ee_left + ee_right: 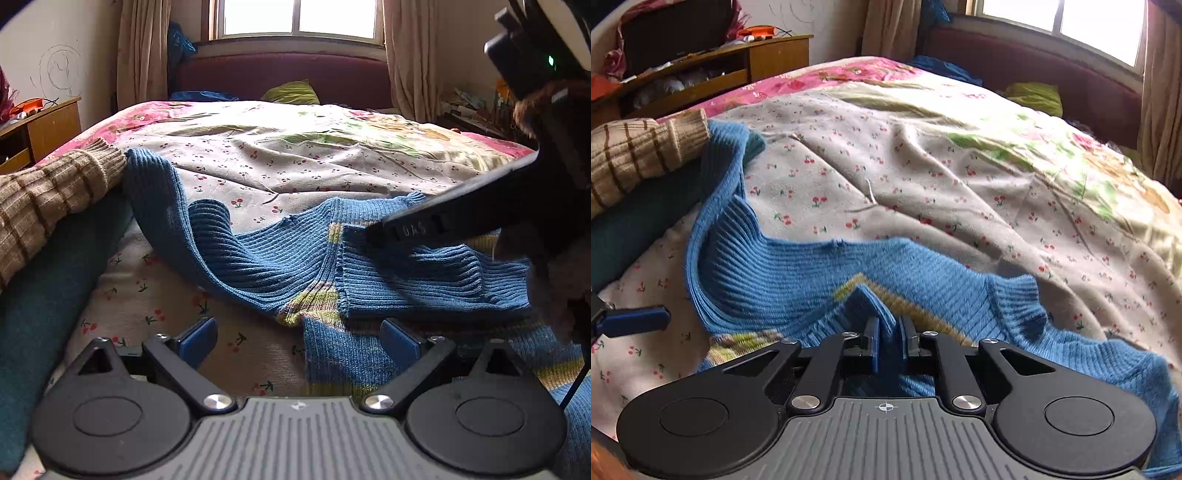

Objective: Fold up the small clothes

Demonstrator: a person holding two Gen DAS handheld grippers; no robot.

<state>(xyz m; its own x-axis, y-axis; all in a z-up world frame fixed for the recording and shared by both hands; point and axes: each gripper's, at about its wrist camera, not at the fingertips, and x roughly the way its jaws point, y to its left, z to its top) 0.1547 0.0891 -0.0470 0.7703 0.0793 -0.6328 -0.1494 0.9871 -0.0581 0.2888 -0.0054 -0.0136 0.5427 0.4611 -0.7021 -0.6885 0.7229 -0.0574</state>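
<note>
The blue sweater [798,273] lies rumpled on the cherry-print bedspread [923,177]; the right gripper [888,332] pinches a fold of it, while the left gripper [295,336] hovers wide open, holding nothing

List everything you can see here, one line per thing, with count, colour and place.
blue sweater: one, blue ribbed knit with yellow-green patches, spread on the near part of the bed.
striped sleeve: one, tan with brown lines, at left over the dark green cloth.
dark green cloth: one, left edge of the bed.
bedspread: one, cream with cherry print, pink floral border beyond.
green pillow: one, by the headboard.
wooden cabinet: one, brown, left of the bed.
window: one, bright, behind the bed, with beige curtains.
left hand-held gripper: open, over the sweater's edge.
right hand-held gripper: shut on a sweater fold.
</note>
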